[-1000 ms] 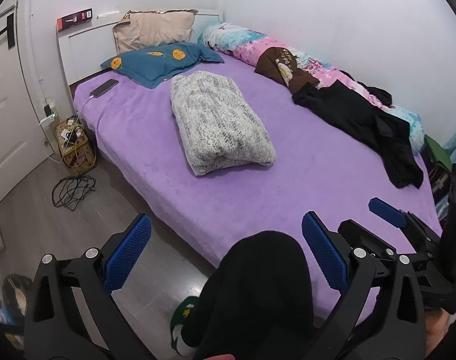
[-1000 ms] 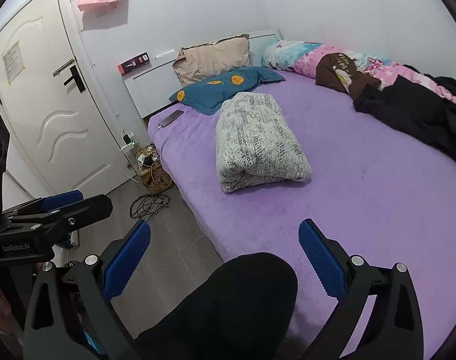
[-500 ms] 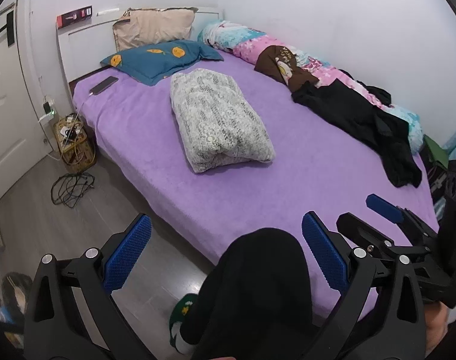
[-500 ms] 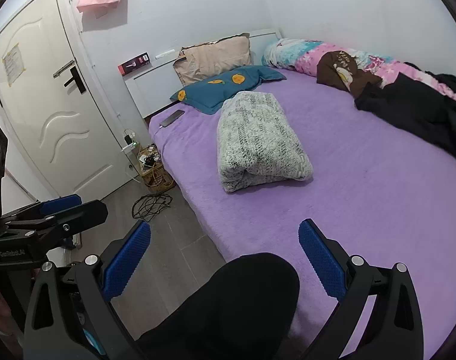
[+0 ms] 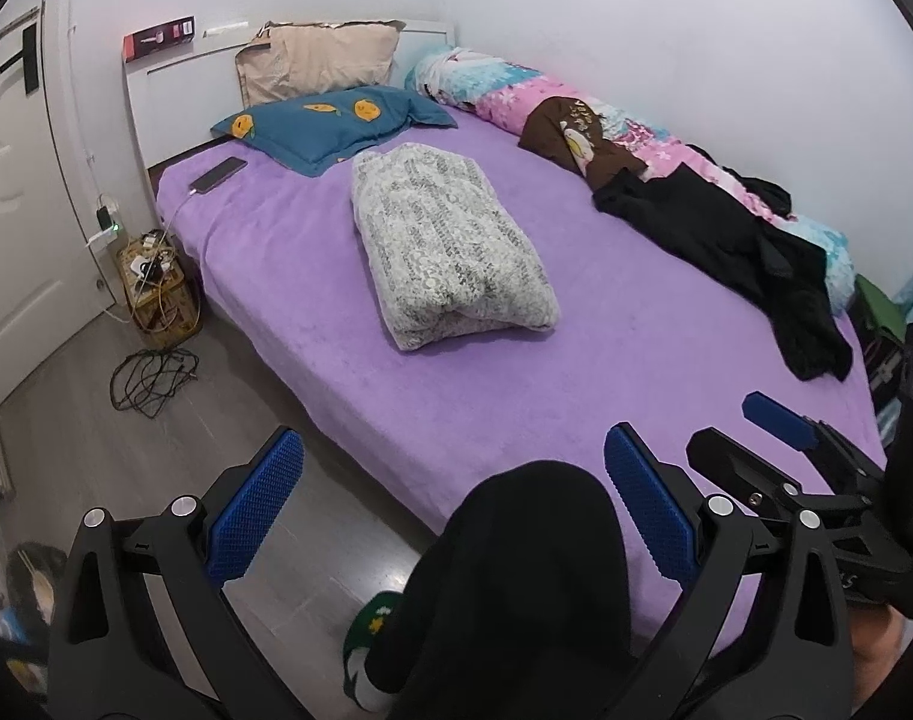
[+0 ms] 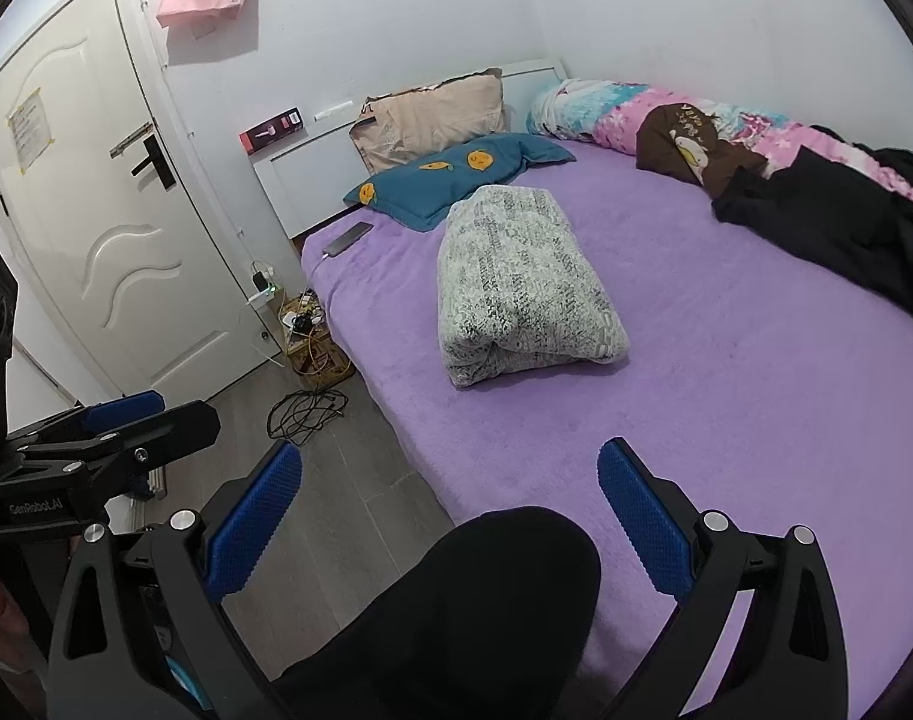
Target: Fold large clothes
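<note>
Left wrist view: the left gripper (image 5: 453, 507) hangs with jaws apart above a dark-clad knee (image 5: 534, 576); the folded grey garment (image 5: 450, 246) lies mid-bed (image 5: 576, 384), black clothes (image 5: 726, 246) near the wall.

Right wrist view: the right gripper (image 6: 450, 513) is likewise spread, empty; the black heap's shape is unclear.

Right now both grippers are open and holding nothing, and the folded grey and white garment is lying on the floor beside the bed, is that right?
Not quite. The folded grey and white garment lies on the purple bed, not the floor, as the left wrist view shows. Both the left gripper and right gripper are open and empty.
</note>
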A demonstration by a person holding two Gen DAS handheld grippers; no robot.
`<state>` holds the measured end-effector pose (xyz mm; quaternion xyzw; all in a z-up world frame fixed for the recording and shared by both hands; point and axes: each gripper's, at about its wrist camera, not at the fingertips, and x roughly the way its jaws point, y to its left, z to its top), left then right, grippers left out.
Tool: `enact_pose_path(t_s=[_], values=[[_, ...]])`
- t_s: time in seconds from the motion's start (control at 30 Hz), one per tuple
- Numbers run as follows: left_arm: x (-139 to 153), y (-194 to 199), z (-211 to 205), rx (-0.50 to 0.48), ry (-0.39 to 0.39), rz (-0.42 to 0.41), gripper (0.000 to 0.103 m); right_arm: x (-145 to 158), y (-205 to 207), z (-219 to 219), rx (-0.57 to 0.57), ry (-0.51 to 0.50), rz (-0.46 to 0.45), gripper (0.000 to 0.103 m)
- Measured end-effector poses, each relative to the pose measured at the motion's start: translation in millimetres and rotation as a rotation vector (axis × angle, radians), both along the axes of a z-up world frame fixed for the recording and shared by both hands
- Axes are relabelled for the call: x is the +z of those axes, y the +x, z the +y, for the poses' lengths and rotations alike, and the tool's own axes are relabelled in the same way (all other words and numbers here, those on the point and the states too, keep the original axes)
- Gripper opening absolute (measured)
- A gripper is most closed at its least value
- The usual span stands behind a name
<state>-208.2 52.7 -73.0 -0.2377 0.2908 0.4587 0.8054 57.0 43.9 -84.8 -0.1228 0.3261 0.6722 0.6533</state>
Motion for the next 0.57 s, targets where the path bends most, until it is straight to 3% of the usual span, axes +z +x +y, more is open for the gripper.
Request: enact_pose_path(t_s=[0.57], values=[[1.7, -1.4, 3.7, -0.007, -0.014, -0.016, 0.097, 1.7, 0.7, -5.3, -0.014, 0.016, 0.005, 0.097]])
